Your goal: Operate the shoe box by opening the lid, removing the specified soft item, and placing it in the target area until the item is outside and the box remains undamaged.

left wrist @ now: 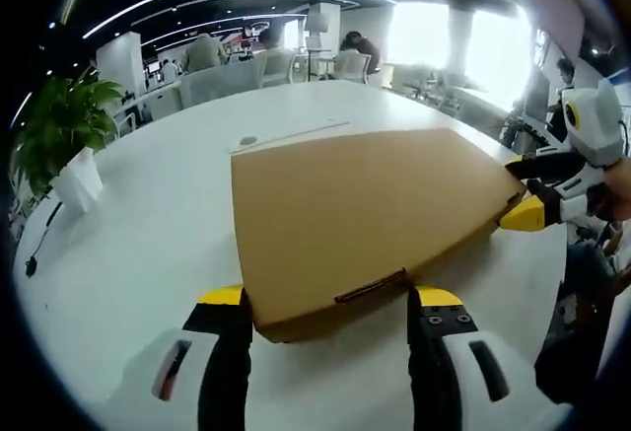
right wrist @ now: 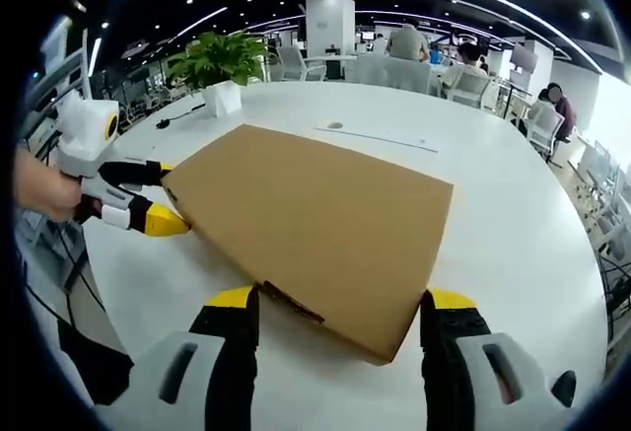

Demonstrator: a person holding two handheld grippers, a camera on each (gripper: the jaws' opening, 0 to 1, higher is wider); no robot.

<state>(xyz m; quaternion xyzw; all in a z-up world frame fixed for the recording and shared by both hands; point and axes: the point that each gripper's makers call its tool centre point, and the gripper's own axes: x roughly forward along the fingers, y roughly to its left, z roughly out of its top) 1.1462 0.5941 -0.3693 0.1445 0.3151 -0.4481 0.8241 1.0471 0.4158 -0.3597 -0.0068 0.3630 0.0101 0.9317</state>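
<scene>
My left gripper (left wrist: 330,305) and right gripper (right wrist: 337,305) both stand with jaws wide apart, holding nothing, straddling near edges of the flat, closed, matte brown cardboard shoe box (left wrist: 365,209) on the smooth white worktop (left wrist: 148,253).

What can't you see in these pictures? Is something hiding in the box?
- Inside the shoe box: both views, its closed lid covers whatever is in there.
- The box's far side wall: left gripper view, hidden behind the lid.
- The people at the back: right gripper view, too small and blurry.
</scene>
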